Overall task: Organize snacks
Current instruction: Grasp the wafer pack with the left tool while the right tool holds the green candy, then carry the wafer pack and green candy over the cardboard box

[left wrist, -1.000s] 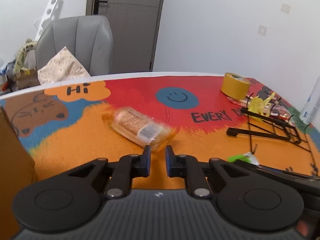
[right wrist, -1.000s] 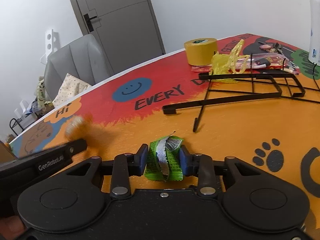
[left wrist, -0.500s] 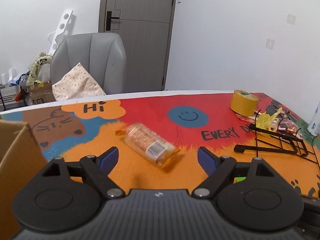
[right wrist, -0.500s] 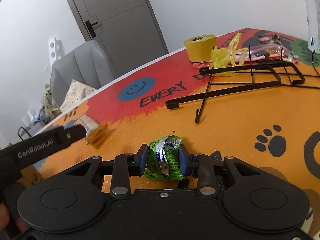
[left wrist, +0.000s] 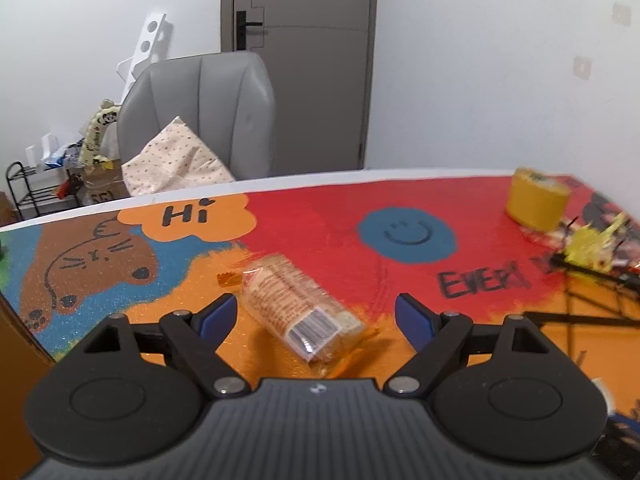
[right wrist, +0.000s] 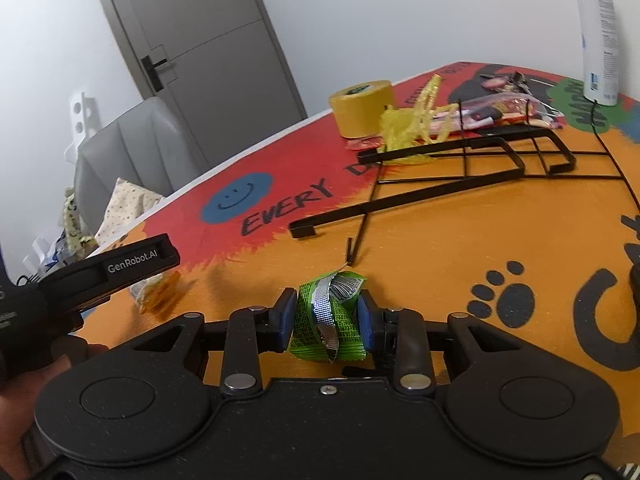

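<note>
A: Left side first: the left tongs [left wrist: 316, 314] stand spread wide and released, with the cracker pack [left wrist: 298, 312] lying on the surface [left wrist: 400, 344] between the blue pads [left wrist: 218, 316], untouched.

B: So the pickup looks like the step in hand. I'd say the next move is to ease forward and squeeze across the pack's narrow width; it lies slantwise, so a small turn may help.

A: Over to the right tongs [right wrist: 327, 318]: clenched on a green wrapper [right wrist: 330, 316], held just above the orange print.

B: Where either snack should go I can't tell. A brown box edge [left wrist: 16, 360] shows at far left.

A: Beyond lie a black wire rack [right wrist: 460, 168] flat on the surface, a yellow tape roll [right wrist: 362, 108], more snack packets [right wrist: 496, 110] and a white bottle [right wrist: 598, 32].

B: The rack's prongs sit near the right tongs' path; they could snag.
</note>
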### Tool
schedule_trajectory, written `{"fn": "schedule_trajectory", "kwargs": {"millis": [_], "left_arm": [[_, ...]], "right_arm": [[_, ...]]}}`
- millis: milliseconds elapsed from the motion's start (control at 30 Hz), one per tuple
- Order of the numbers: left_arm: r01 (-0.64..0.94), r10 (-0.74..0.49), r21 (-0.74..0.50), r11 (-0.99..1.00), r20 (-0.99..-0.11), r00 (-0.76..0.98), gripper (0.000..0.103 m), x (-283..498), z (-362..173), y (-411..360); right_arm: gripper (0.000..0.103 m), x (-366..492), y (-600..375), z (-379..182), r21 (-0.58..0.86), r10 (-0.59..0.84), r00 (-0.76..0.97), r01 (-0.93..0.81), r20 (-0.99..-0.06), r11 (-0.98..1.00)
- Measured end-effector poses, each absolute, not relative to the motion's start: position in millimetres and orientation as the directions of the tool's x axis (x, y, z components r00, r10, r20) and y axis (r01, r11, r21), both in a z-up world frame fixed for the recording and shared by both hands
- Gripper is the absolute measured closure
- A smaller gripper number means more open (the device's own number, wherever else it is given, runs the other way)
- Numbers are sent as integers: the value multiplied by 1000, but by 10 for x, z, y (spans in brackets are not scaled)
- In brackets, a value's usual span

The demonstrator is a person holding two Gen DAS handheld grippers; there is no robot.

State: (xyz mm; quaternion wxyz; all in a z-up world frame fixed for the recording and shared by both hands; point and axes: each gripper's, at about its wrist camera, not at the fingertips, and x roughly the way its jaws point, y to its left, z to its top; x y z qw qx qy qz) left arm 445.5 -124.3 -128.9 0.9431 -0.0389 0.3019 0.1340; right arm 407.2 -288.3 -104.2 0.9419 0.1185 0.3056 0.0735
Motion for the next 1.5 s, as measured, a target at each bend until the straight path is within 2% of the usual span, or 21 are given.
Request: {"fn": "schedule_trajectory", "kwargs": {"millis": [100,167,233,300,333,433,867,1500], "left_arm": [[-288,231,5,958,-611,757,19,4510,-1365,-1200],[-288,219,-7,958,-633,743,24,4516,-1405,-1151],[-288,228,3,958,-621,750,40,4472,-1406,-1141],[-290,224,-6,957,-620,752,50,4421,-1393,-1121],[-287,220,-8,958,-619,753,60,4408,-1387,-1121],[-263,190,-27,964,-621,760,68,4319,-1365,-1115],[-164,64,-110,980,-607,792,69,3685,-1180,-1175],[-131,28,-176,976,-493,870,69,2875,-544,-796]], "right_arm": [[72,4069,-2887,-1038,268,211,802,-66,-558,961],[72,4076,-2887,-1039,270,213,800,-67,-561,961],[72,4072,-2883,-1037,268,212,801,-68,-560,961],[72,4069,-2883,-1033,268,213,801,-68,-560,961],[72,4070,-2885,-1033,268,213,801,-69,-560,961],[72,4073,-2879,-1038,265,213,801,-71,-559,962],[72,3861,-2727,-997,274,230,795,-84,-561,958],[72,3299,-2239,-649,274,317,802,-199,-506,941]]}}
